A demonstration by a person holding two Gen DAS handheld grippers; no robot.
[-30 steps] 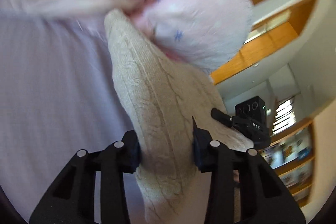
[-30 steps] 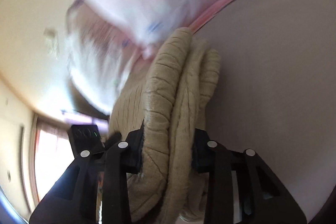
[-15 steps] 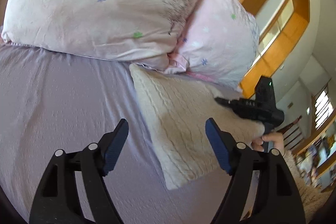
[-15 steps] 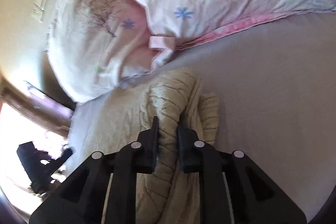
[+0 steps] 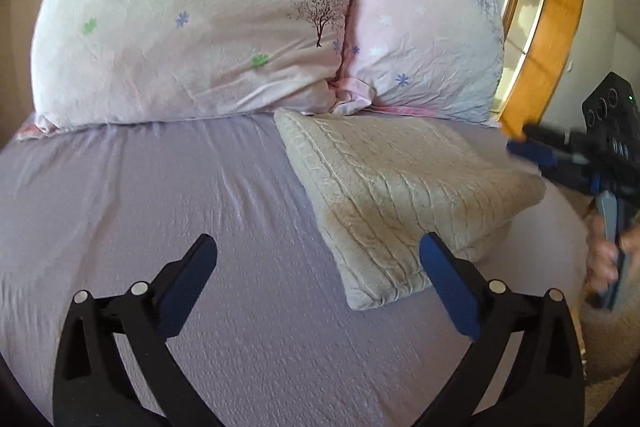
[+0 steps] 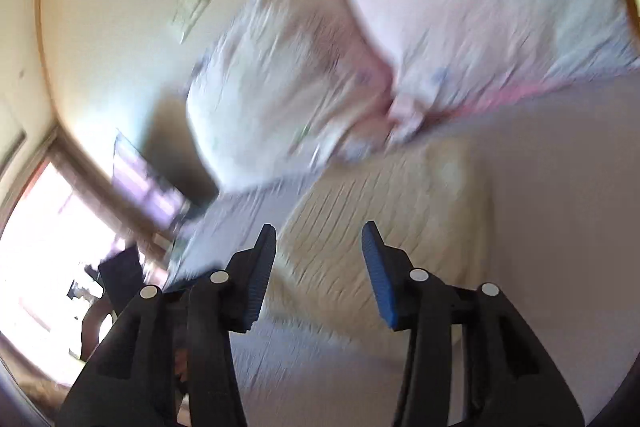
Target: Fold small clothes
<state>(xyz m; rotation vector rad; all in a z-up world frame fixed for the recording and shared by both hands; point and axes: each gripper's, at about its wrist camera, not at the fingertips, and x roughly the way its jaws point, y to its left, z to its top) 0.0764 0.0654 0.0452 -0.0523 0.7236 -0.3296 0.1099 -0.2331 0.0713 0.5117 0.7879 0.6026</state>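
Note:
A folded cream cable-knit sweater (image 5: 400, 183) lies flat on the lavender bed sheet (image 5: 160, 195), just below the two pillows. My left gripper (image 5: 316, 275) is open and empty, hovering over the sheet near the sweater's near left corner. My right gripper (image 5: 536, 151) shows at the right edge of the left wrist view, beside the sweater's right end. In the blurred right wrist view the right gripper (image 6: 320, 251) is open and empty, above the sweater (image 6: 392, 211).
Two pale pink flowered pillows (image 5: 192, 23) (image 5: 424, 43) lean at the head of the bed. A wooden frame (image 5: 540, 39) stands at the right behind them. A bright window (image 6: 44, 243) is at the left of the right wrist view.
Both grippers let go of the sweater and opened. The sweater now lies folded on the bed. Both grippers have pulled back from it; the right one is still moving.

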